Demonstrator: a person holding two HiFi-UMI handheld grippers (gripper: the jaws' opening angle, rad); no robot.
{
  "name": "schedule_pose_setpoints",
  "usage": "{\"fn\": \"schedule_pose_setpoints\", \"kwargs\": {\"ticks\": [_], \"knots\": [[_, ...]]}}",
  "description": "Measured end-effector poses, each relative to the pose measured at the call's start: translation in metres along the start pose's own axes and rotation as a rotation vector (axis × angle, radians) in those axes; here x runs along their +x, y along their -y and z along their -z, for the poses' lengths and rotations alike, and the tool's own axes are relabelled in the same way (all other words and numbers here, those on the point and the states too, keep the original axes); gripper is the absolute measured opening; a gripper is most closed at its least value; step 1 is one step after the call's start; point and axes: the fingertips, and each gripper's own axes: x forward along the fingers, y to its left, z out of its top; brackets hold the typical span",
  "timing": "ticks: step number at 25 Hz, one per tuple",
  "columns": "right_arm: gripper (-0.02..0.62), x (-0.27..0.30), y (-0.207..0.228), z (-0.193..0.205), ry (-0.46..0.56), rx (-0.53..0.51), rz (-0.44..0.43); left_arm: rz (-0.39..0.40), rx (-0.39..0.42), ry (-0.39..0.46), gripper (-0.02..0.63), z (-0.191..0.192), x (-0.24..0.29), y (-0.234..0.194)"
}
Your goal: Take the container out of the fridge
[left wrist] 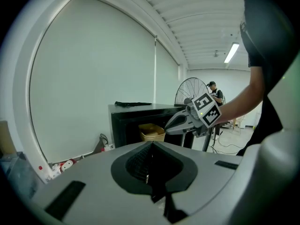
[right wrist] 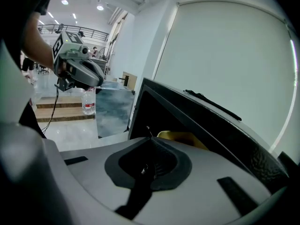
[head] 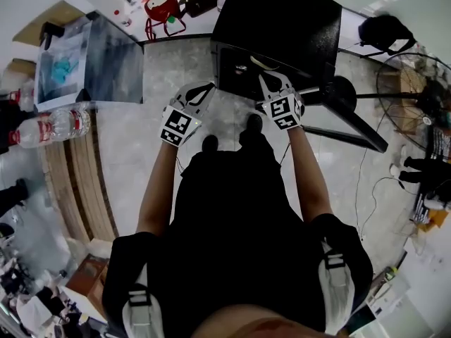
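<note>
A small black fridge (head: pixel 278 27) stands open on the floor in front of me. Inside it sits a yellow container (left wrist: pixel 152 132), which also shows in the right gripper view as the container (right wrist: pixel 180 138) behind the jaw tips. My left gripper (head: pixel 203 88) hovers before the fridge opening, shut and holding nothing. My right gripper (head: pixel 270 77) is level with it at the opening's right side, also shut and holding nothing. Each gripper shows in the other's view: the right gripper (left wrist: pixel 174 124) close in front of the container, the left gripper (right wrist: pixel 96 78) out before the door.
The fridge's glass door (head: pixel 113 62) hangs swung out to the left. A water bottle (head: pixel 53 125) lies on a wooden step at the far left. A black stand (head: pixel 349 111) and a floor fan (head: pixel 416 94) are to the right of the fridge.
</note>
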Motion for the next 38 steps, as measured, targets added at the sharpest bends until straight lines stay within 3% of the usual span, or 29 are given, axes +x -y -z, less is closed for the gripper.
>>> {"fn": "schedule_pose_setpoints", "kwargs": {"ticks": [8, 19, 38], "knots": [[0.010, 0.013, -0.002, 0.005, -0.030, -0.049, -0.016, -0.029, -0.019, -0.009, 0.018, 0.005, -0.004, -0.001], [0.111, 0.028, 0.004, 0.008, -0.046, -0.061, -0.010, -0.058, -0.040, -0.012, 0.018, 0.011, -0.006, -0.012], [0.112, 0.057, 0.016, 0.023, -0.114, -0.146, -0.040, -0.103, -0.072, -0.017, 0.018, 0.014, 0.004, -0.022]]}}
